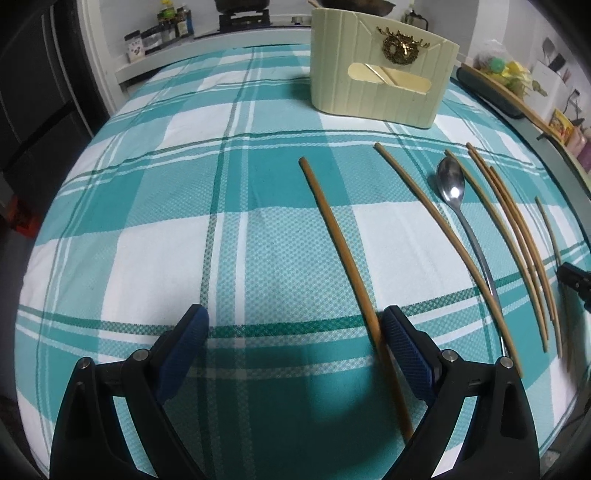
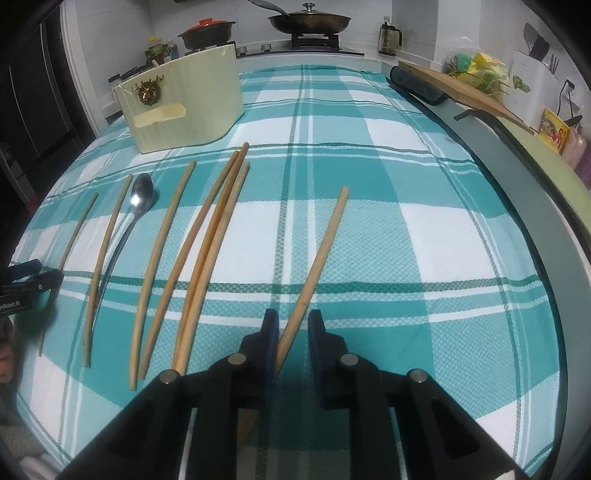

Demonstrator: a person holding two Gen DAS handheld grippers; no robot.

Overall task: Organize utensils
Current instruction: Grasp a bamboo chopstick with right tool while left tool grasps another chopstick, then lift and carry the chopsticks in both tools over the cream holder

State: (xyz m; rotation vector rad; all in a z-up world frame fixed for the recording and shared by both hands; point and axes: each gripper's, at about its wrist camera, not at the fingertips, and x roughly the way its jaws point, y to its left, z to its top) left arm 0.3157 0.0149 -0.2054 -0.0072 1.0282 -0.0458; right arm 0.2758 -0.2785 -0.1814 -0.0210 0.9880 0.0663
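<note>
Black claw [image 2: 291, 325], blue pads [image 1: 408, 350], steel pins

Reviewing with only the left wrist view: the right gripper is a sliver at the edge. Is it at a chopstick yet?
Observer: Yes. The right wrist view shows the rightmost chopstick between the right gripper fingers, with cloth showing beside it, so not clamped.
Operator: My view cuts off the stove. What is on it?
Observer: A frying pan with a lid, and a pot with a red lid.
</note>
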